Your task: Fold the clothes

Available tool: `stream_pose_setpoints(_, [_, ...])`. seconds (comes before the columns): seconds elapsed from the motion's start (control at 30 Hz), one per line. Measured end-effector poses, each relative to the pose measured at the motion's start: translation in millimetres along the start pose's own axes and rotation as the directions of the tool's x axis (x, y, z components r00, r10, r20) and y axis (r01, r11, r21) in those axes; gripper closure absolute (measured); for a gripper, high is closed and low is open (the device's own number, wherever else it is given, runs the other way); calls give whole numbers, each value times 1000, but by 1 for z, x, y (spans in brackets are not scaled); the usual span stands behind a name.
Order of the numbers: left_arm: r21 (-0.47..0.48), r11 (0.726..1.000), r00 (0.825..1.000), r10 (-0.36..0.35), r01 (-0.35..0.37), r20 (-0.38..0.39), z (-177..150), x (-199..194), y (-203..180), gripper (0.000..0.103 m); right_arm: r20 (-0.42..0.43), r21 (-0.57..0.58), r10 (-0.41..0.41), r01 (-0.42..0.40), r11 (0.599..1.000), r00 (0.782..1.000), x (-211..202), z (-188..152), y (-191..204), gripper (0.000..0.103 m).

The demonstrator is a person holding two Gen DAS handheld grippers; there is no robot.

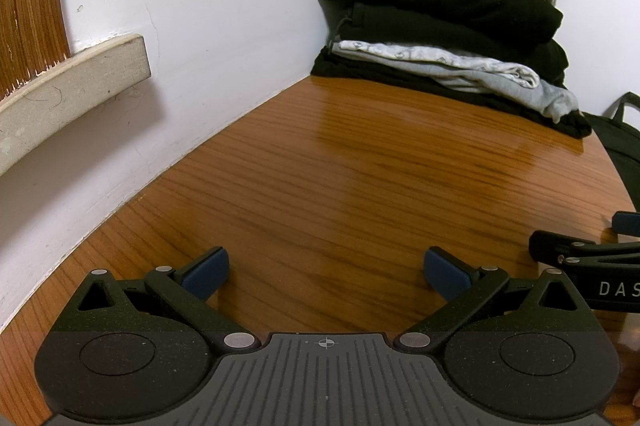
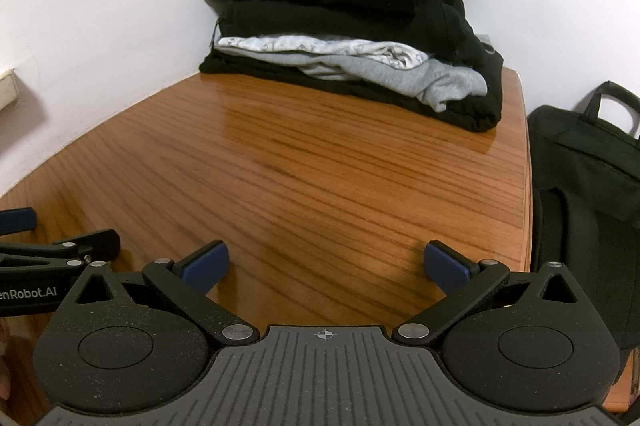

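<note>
Two hand-held grippers hover low over a wooden worktop [image 2: 320,165], side by side and pointing at a stack of folded clothes [image 2: 344,25] in the far corner against white walls [image 1: 200,5]; the left gripper [image 1: 326,272] has its jaws spread wide with nothing between the blue pads [image 1: 208,272]; the right gripper [image 2: 326,268] likewise stands wide open and empty. Each tool shows at the edge of the other's view, the two just beside one another. The stack is well apart from both, layered black and grey, with a patterned pale piece on top and a grey garment spilling from the middle toward the right edge; the bare wood between it and the grippers carries nothing. A black bag [image 2: 588,161] sits beyond the worktop's right edge; a pale ledge [image 1: 72,81] juts from the left wall.
</note>
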State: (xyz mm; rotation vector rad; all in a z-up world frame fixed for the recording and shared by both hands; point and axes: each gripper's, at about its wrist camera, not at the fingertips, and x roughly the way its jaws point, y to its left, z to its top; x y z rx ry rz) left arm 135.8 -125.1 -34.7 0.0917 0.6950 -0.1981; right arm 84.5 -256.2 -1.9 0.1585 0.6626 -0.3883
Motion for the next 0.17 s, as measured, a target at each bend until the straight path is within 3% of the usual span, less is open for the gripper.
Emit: stream_pose_setpoints(0.17, [0, 1000, 1000, 0, 0, 0, 0, 0, 0, 0, 0, 0, 0, 0, 1000, 1000, 0, 0, 0, 0])
